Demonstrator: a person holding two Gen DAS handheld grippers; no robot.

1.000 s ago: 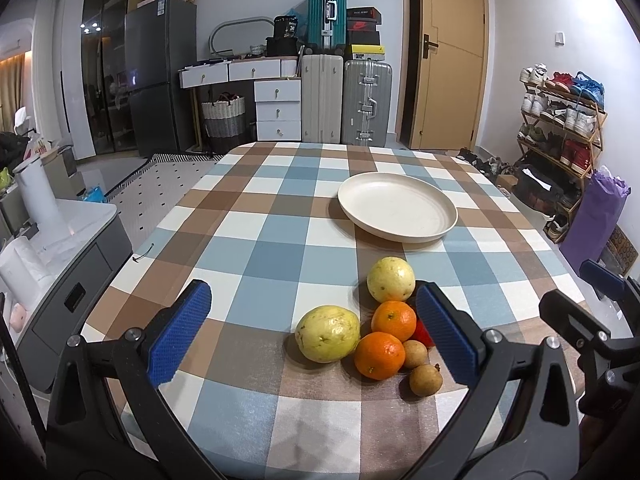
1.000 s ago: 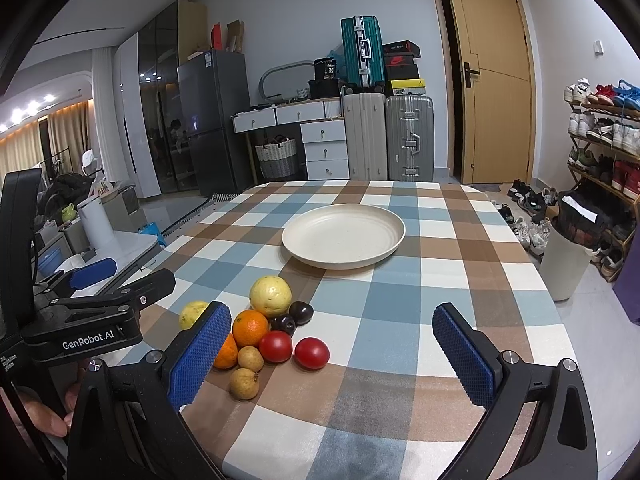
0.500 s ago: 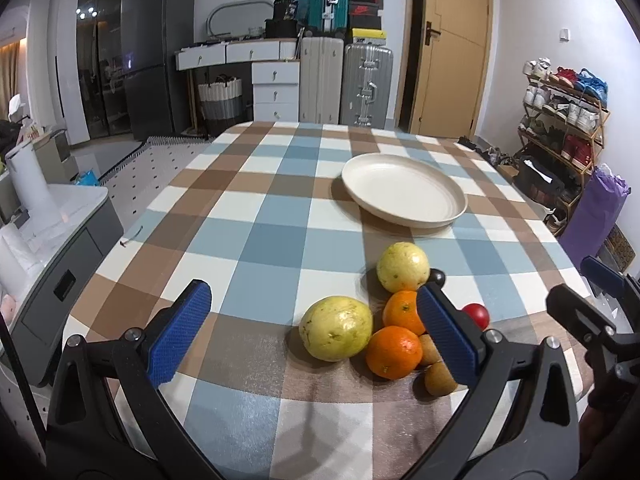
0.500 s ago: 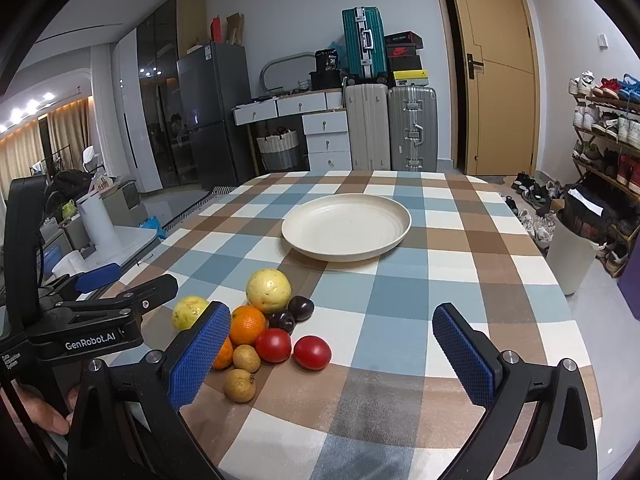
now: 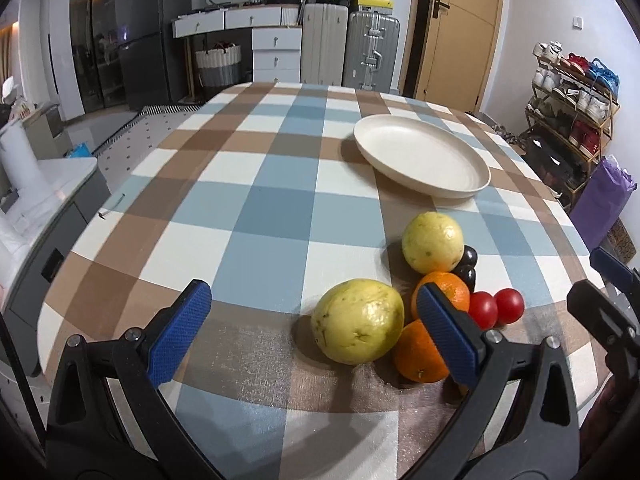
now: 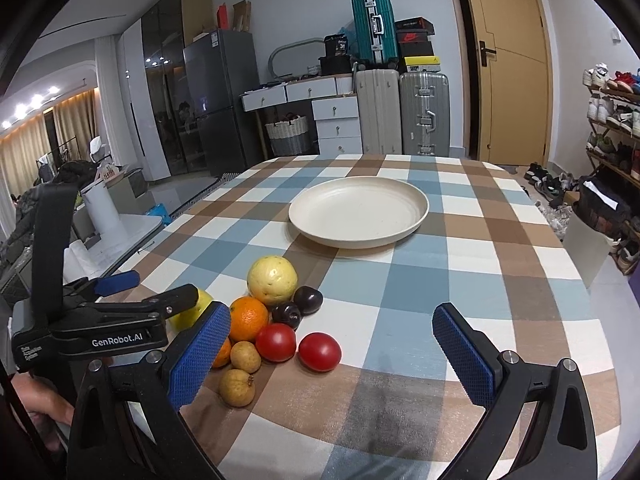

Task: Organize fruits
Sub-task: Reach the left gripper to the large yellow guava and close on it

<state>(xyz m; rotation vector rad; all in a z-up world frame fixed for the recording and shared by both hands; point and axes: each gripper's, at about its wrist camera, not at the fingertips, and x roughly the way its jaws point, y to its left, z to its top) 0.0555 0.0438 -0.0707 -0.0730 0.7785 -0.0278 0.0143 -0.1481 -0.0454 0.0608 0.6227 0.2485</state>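
A pile of fruit lies on the checked tablecloth: two yellow guavas (image 5: 357,322) (image 6: 272,274), two oranges (image 5: 442,294) (image 6: 249,318), two red tomatoes (image 6: 319,351), two dark plums (image 6: 308,300) and two small brown longans (image 6: 237,387). An empty cream plate (image 6: 359,211) (image 5: 420,160) sits beyond them. My left gripper (image 5: 316,334) is open, low over the table, with the near guava between its fingers. My right gripper (image 6: 332,360) is open and empty, just behind the tomatoes. The left gripper also shows in the right wrist view (image 6: 120,300).
The table's (image 6: 460,280) near edge is just below both grippers. Suitcases (image 6: 400,112), drawers and a fridge stand at the back wall. A shoe rack (image 5: 572,92) is at the right, a low white cabinet (image 5: 36,208) at the left.
My left gripper has come forward and down toward the fruit, so the near guava now lies between its fingers. My right gripper has edged closer to the tomatoes. No fruit has moved.
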